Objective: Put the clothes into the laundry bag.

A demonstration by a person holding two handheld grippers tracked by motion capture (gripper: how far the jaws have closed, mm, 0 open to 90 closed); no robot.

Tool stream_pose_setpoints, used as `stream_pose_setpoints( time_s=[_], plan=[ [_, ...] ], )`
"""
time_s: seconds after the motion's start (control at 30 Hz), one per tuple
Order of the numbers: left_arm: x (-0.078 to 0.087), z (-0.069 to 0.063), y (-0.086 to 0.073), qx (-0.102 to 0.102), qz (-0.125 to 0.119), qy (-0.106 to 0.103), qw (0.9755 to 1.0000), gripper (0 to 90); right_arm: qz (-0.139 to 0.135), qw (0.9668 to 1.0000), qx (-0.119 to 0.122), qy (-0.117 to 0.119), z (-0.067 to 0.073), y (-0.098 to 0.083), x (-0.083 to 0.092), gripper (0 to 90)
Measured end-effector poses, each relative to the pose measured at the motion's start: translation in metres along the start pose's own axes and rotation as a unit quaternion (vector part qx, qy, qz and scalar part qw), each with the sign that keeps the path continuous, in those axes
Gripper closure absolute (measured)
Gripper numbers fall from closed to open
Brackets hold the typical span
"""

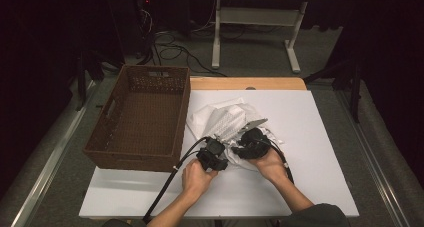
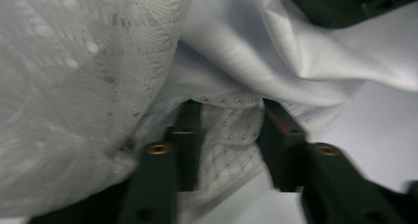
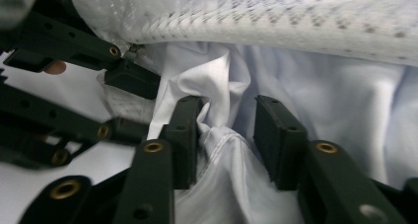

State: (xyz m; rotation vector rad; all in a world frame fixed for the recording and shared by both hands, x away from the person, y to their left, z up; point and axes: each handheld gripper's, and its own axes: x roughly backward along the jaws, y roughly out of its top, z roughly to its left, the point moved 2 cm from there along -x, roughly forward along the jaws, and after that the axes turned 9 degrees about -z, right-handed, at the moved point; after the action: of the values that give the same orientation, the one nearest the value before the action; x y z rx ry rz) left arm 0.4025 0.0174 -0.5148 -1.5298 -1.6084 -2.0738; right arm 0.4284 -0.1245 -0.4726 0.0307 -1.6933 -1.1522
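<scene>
A crumpled white cloth (image 1: pixel 220 118) with lace and mesh parts lies on the white table top (image 1: pixel 320 137), just right of the basket. My left gripper (image 1: pixel 215 149) is at the cloth's near left edge. In the left gripper view its jaws (image 2: pixel 230 110) stand apart with a strip of lace hem (image 2: pixel 229 135) lying between them, not visibly squeezed. My right gripper (image 1: pixel 248 143) is at the near right edge. In the right gripper view (image 3: pixel 229 105) a fold of plain white cloth (image 3: pixel 217 130) leans on one pad, with a gap to the other. The left gripper (image 3: pixel 125 81) shows close by.
A brown wicker basket (image 1: pixel 181 118), with nothing in it, stands at the table's left, partly over the edge. Black cables trail from both grippers toward the near edge. Beyond the table are a white desk frame (image 1: pixel 216 37) and floor cables.
</scene>
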Motion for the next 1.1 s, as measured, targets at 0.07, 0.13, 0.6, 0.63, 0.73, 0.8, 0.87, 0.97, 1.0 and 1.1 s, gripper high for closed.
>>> stream_pose_setpoints(
  time_s=[0.07,0.13,0.6,0.63,0.73,0.8,0.87,0.97,1.0,1.1],
  plan=[
    [0.001,0.002,0.001,0.002,0.008,-0.015,0.9999,81.4,0.003,1.0,0.009,-0.001,0.0,0.0,-0.002,58.0],
    [0.001,0.003,0.001,0.002,0.014,-0.023,0.9996,87.6,0.006,1.0,0.004,0.003,0.002,0.0,-0.004,56.5],
    [0.046,0.009,-0.028,0.028,-0.007,-0.096,0.995,90.0,0.024,0.9992,0.031,-0.011,0.007,0.007,-0.023,83.6],
    [0.051,0.009,-0.03,0.027,-0.009,-0.096,0.995,90.0,0.023,0.9991,0.032,-0.018,0.007,0.01,-0.024,83.7],
    [0.062,0.008,-0.036,0.019,-0.013,-0.09,0.9956,90.0,0.01,0.998,0.038,-0.048,0.006,0.021,-0.03,83.9],
    [0.068,0.01,-0.038,0.013,-0.016,-0.077,0.9968,90.0,0.008,0.9965,0.042,-0.071,0.003,0.027,-0.035,83.9],
    [0.069,0.015,-0.04,0.023,-0.021,-0.072,0.9969,90.0,0.01,0.9949,0.043,-0.091,-0.001,0.031,-0.042,83.0],
    [0.065,0.022,-0.042,0.034,-0.024,-0.07,0.9967,89.4,0.0,0.9967,0.027,-0.077,0.002,0.031,-0.046,73.6],
    [0.064,0.024,-0.042,0.035,-0.026,-0.067,0.9968,89.0,0.004,0.9971,0.033,-0.069,0.004,0.031,-0.044,69.5],
    [0.06,0.025,-0.041,0.04,-0.025,-0.064,0.9969,79.1,0.003,0.9971,0.054,-0.053,0.013,0.029,-0.031,61.0]
  ],
)
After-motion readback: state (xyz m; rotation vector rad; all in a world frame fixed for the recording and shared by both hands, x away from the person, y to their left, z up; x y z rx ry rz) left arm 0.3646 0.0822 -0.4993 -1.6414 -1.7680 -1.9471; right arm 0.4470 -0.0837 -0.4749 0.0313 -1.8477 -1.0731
